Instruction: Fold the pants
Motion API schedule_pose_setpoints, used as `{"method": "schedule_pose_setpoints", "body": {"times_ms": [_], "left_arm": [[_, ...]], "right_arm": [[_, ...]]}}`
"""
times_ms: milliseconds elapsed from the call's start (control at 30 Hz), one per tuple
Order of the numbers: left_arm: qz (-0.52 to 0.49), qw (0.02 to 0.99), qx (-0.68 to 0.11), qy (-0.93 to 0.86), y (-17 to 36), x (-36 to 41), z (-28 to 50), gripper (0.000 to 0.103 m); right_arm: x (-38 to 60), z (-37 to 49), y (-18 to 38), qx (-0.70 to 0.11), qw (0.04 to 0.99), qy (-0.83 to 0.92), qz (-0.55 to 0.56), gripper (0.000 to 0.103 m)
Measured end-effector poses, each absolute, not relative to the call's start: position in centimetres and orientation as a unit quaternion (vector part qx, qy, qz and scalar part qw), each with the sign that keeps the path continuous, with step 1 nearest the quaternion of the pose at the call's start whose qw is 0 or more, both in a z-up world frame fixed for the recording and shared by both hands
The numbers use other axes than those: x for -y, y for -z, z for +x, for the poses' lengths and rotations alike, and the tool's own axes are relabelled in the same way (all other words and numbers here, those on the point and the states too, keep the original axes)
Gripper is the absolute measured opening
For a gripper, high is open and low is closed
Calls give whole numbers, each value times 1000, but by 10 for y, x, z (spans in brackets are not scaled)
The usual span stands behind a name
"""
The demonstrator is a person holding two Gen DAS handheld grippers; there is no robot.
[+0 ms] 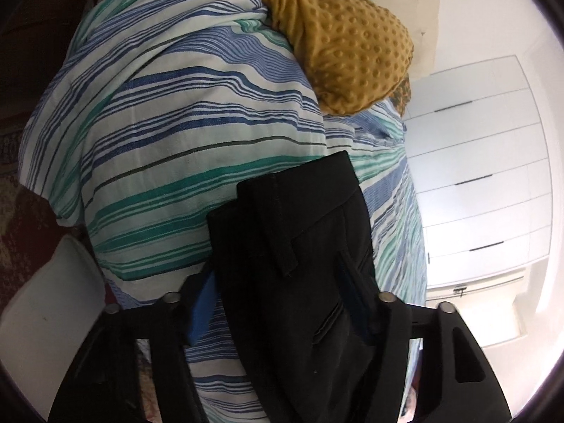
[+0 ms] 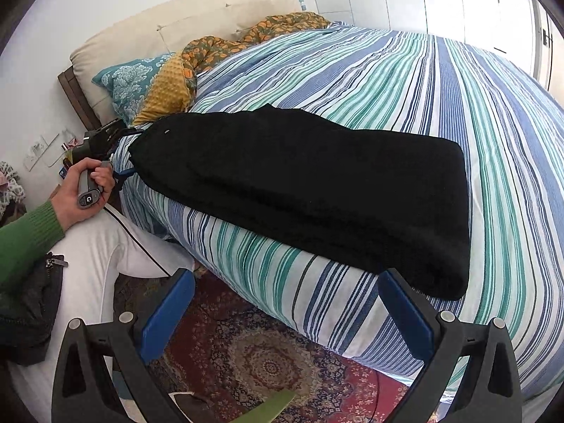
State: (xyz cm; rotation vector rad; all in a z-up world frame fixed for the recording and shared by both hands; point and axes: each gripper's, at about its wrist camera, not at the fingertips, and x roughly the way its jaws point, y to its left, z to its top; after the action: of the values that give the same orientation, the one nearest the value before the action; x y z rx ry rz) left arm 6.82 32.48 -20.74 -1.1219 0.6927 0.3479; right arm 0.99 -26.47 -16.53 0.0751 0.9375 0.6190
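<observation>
Across the near edge of the striped bedspread (image 2: 405, 81) the black pants (image 2: 299, 183) are lying folded lengthwise, the waistband end toward the pillows and the far end hanging slightly over the mattress corner. At the waistband, the left gripper (image 1: 282, 303) is straddling the cloth: the black fabric is filling the gap between its blue-padded fingers (image 1: 202, 312), though whether the pads are already pressing on it cannot be told. A hand (image 2: 83, 190) in a green sleeve (image 2: 24, 236) is gripping that tool's handle beside the bed. The right gripper (image 2: 285, 313) is hovering over the patterned red rug (image 2: 268, 363) below the mattress edge, its jaws spread wide with nothing between them, close to the pants' hanging end but apart from it. Near the headboard (image 2: 183, 24), a teal pillow (image 2: 130, 81) and a mustard dotted blanket (image 1: 349, 53) are resting on the bed. No containers are showing.
</observation>
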Motion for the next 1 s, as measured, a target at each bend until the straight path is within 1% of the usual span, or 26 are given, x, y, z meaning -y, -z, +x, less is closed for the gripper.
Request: {"method": "schedule_pose_setpoints", "body": {"times_ms": [33, 100, 167, 200, 233, 300, 333, 367, 400, 433, 500, 567, 600, 633, 667, 700, 800, 867, 900, 933, 1000], "left_arm": [[-517, 774, -324, -169, 210, -327, 68, 43], [-521, 772, -322, -169, 215, -330, 66, 41], [-513, 775, -326, -174, 215, -329, 69, 42], [-509, 776, -328, -175, 215, -329, 71, 48], [-510, 775, -332, -173, 217, -329, 74, 56], [-515, 774, -328, -167, 216, -329, 74, 58], [-520, 773, -324, -165, 216, -330, 73, 54], [-523, 772, -320, -166, 216, -330, 71, 48], [-529, 771, -314, -165, 216, -331, 67, 41], [-537, 771, -304, -159, 216, -332, 64, 32], [-545, 773, -289, -147, 213, -332, 60, 27], [-530, 781, -294, -152, 209, -329, 62, 27], [-524, 782, -299, -157, 210, -329, 64, 29], [-522, 779, -307, -164, 212, -330, 67, 34], [-525, 775, -312, -163, 215, -331, 71, 35], [-528, 773, -313, -161, 217, -332, 72, 39], [-524, 774, -316, -161, 218, -331, 77, 41], [-521, 778, -312, -165, 216, -330, 76, 33], [-522, 780, -306, -160, 213, -329, 74, 25], [-524, 782, -300, -156, 210, -328, 72, 21], [-514, 791, -296, -149, 196, -322, 68, 19]], "right_arm": [[265, 11, 166, -446, 845, -293, 37, 103], [265, 11, 169, -448, 844, -292, 40, 103], [264, 13, 171, -453, 841, -293, 40, 103], [264, 13, 172, -454, 840, -294, 40, 103], [263, 12, 172, -455, 839, -295, 39, 103], [262, 12, 172, -455, 838, -299, 38, 103], [261, 11, 172, -454, 838, -300, 37, 103], [261, 11, 171, -453, 838, -300, 36, 103], [261, 10, 171, -452, 839, -301, 36, 103], [261, 9, 170, -451, 840, -301, 35, 103], [262, 8, 170, -449, 841, -301, 36, 103], [262, 8, 171, -450, 840, -301, 38, 103], [261, 9, 172, -452, 839, -301, 38, 103], [261, 9, 172, -454, 837, -302, 38, 103], [260, 10, 173, -457, 835, -303, 38, 103], [259, 11, 174, -459, 834, -305, 38, 103], [256, 11, 176, -463, 831, -307, 35, 103], [256, 10, 176, -463, 830, -308, 34, 103], [256, 10, 176, -464, 830, -307, 34, 103], [256, 10, 177, -464, 830, -307, 35, 103], [257, 10, 176, -463, 831, -305, 37, 103]]}}
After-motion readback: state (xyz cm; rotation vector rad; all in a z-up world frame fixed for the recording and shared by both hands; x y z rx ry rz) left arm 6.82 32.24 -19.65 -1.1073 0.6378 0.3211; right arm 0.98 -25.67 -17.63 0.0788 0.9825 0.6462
